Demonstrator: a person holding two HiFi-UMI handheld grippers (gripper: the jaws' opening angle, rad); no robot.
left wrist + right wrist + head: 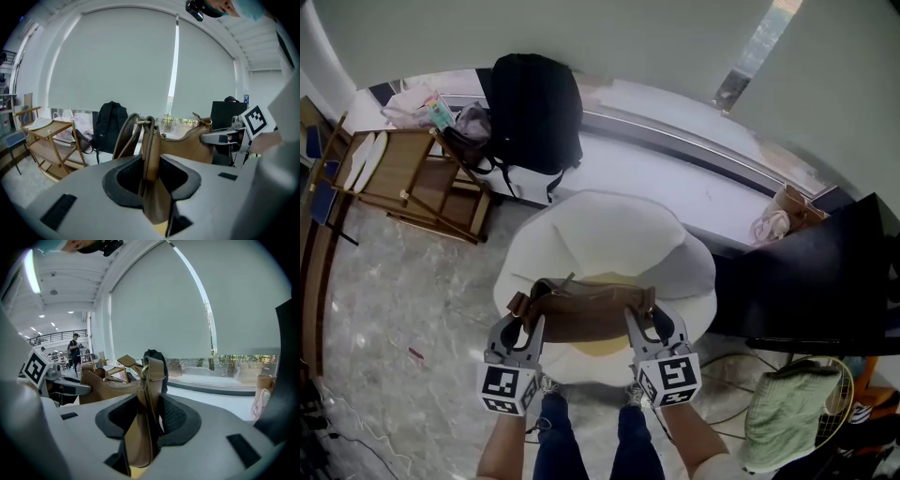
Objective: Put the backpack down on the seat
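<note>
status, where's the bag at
Left gripper and right gripper each shut on brown bag, one per end. Bag hangs over white seat. Nothing seen in the way.

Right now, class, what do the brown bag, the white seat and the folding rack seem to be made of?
Brown bag: probably leather or an imitation; smooth tan with a slight sheen, metal ring and zip.
White seat: likely soft padded fabric; matte, with puffy rounded edges.
Folding rack: wood; light brown slats and frame.
</note>
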